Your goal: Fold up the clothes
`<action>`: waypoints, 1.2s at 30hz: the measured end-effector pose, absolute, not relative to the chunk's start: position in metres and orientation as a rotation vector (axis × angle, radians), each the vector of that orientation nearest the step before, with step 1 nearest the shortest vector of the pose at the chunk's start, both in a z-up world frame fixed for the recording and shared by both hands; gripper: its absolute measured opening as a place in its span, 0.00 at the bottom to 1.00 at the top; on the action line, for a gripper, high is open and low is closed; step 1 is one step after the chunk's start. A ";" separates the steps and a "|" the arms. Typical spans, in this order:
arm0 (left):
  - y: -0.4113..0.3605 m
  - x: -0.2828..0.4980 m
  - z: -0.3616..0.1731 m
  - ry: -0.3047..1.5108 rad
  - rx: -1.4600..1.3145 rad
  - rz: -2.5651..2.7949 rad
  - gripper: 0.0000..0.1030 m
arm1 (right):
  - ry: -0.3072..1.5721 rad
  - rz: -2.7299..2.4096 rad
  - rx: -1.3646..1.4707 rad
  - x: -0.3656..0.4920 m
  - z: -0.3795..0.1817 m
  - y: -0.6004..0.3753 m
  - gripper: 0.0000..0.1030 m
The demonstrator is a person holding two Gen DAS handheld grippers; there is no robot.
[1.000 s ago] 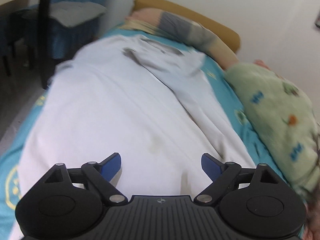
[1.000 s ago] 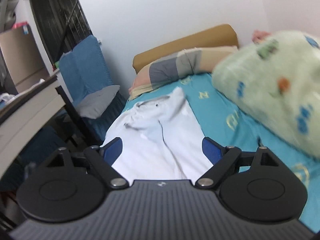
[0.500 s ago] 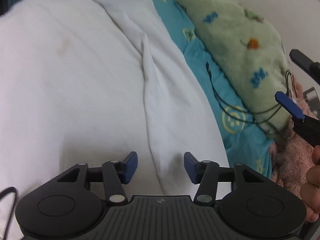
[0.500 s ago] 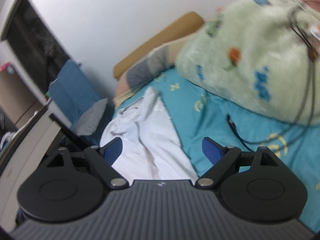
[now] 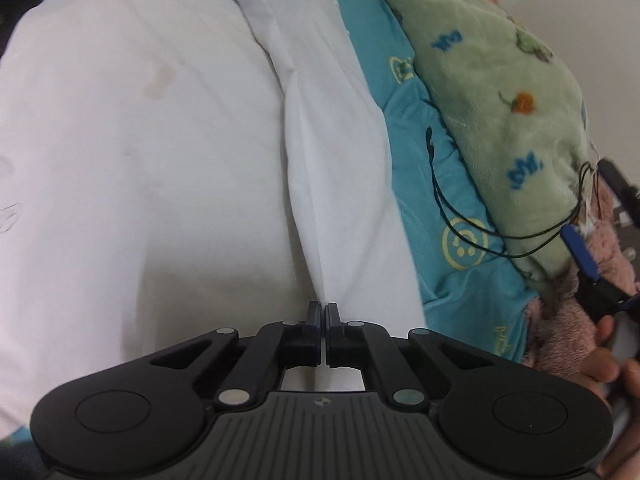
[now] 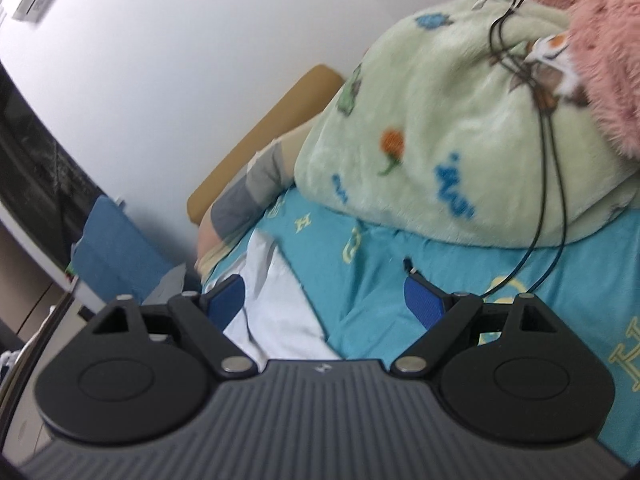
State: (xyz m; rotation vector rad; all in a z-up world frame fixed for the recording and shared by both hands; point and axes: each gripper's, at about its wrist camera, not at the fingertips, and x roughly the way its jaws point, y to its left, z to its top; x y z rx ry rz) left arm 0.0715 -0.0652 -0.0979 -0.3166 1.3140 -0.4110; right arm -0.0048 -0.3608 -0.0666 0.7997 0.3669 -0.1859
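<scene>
White trousers [image 5: 160, 152] lie spread along the bed on a teal sheet [image 5: 424, 184]. My left gripper [image 5: 323, 312] is shut on a fold of the white cloth near its near end, where a crease runs up the middle. My right gripper [image 6: 324, 296] is open and empty, held above the right edge of the trousers [image 6: 280, 304] and the teal sheet [image 6: 368, 264]. One blue fingertip [image 5: 578, 252] of the right gripper shows at the right edge of the left wrist view.
A green fleece blanket [image 5: 500, 100] with a black cable [image 5: 460, 220] over it lies on the right of the bed, also in the right wrist view [image 6: 448, 152]. Pink fluffy cloth [image 6: 608, 40] is by it. A pillow [image 6: 248, 200] and tan headboard [image 6: 272, 120] are at the far end.
My left gripper has dropped lower onto the trousers and shut on a fold of the cloth. My right gripper has swung right toward the green blanket and stays open.
</scene>
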 end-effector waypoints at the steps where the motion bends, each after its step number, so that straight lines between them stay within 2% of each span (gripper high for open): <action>1: -0.060 0.068 -0.094 1.309 -0.304 -0.393 0.01 | 0.364 -0.188 0.795 -0.005 -0.066 -0.361 0.86; 9: -0.038 0.064 -0.117 1.308 -0.182 -0.305 0.05 | 0.406 -0.160 0.721 0.003 -0.062 -0.346 0.86; 10: -0.037 0.066 -0.118 1.315 -0.187 -0.301 0.10 | 0.411 -0.157 0.700 0.004 -0.061 -0.342 0.86; 12: -0.037 0.073 -0.114 1.315 -0.179 -0.299 0.29 | 0.419 -0.150 0.661 0.005 -0.059 -0.335 0.86; 13: -0.037 0.078 -0.110 1.304 -0.165 -0.295 0.46 | 0.422 -0.145 0.644 0.006 -0.058 -0.331 0.86; 14: -0.038 0.085 -0.105 1.278 -0.146 -0.287 0.54 | 0.425 -0.139 0.632 0.007 -0.058 -0.328 0.86; 15: -0.040 0.092 -0.100 1.248 -0.128 -0.278 0.56 | 0.429 -0.134 0.620 0.009 -0.057 -0.325 0.86; 17: -0.046 0.116 -0.091 1.167 -0.089 -0.251 0.71 | 0.440 -0.123 0.597 0.013 -0.058 -0.318 0.86; 19: -0.056 0.146 -0.088 1.084 -0.050 -0.213 0.79 | 0.460 -0.113 0.583 0.020 -0.060 -0.312 0.86; 24: -0.091 0.241 -0.101 0.875 0.083 -0.118 0.79 | 0.507 -0.127 0.537 0.042 -0.071 -0.300 0.85; 29: -0.110 0.329 -0.126 0.803 0.101 -0.041 0.80 | 0.572 -0.161 0.503 0.076 -0.095 -0.293 0.85; 34: -0.110 0.370 -0.160 0.751 0.200 0.080 0.81 | 0.613 -0.194 0.512 0.103 -0.119 -0.299 0.85; 36: -0.097 0.373 -0.164 0.728 0.159 0.098 0.81 | 0.639 -0.211 0.535 0.109 -0.129 -0.304 0.85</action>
